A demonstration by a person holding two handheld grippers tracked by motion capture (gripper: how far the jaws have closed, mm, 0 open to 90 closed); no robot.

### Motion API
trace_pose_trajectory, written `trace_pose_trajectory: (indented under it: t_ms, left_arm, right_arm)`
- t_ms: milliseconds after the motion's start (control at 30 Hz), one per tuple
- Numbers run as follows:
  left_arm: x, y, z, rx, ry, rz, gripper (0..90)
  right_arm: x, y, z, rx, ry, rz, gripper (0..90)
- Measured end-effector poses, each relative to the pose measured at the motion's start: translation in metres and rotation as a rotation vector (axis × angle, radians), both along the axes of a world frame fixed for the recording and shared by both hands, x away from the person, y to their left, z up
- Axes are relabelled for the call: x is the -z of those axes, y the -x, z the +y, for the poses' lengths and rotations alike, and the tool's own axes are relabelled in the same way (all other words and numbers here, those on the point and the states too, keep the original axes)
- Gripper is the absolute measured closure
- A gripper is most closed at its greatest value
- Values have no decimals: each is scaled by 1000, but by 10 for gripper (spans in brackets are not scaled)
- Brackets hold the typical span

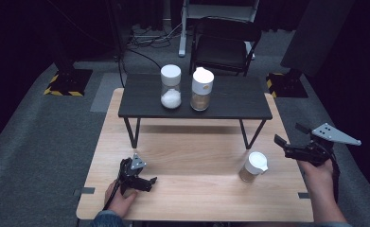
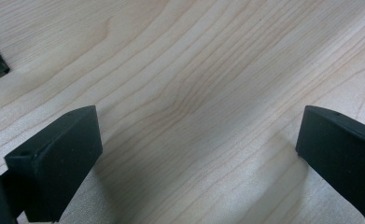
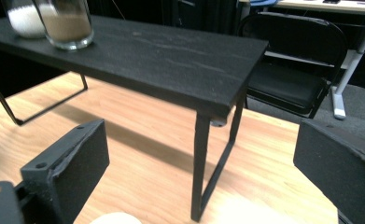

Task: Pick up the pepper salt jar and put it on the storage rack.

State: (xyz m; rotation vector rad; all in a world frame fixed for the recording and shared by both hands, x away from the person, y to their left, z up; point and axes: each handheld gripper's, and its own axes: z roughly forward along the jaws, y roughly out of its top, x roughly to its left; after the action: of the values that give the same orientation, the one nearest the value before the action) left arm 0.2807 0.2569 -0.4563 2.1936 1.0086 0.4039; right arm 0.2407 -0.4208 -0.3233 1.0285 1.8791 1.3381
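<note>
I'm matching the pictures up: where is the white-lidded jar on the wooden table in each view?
High view: jar at lower right, just left of the right gripper.
Left gripper view: bare wood between open jaws.
Right gripper view: probably its white lid, at the bottom edge.
Shared landmark: the wooden table.

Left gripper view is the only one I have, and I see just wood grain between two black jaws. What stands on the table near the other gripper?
Observer: A small jar with a white lid stands on the wooden table, just left of the right gripper.
Operator: Is that gripper holding the jar?
Observer: No. Its jaws stand open, with nothing between them.
Operator: Are there other jars?
Observer: Two taller ones stand on the black raised shelf: a jar of white powder and, to its right, a jar of brown powder.
</note>
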Motion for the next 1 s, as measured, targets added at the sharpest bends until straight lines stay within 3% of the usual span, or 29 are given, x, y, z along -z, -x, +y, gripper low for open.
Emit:
trace_pose_trajectory:
  t_ms: [600,1000]
  left_arm:
    - [0,0,0,-6,3,4,3]
    - [0,0,0,-11,2,3,2]
  right_arm:
    - [34,9,-25,14,25,37,33]
    - [66,13,-35,20,38,97,33]
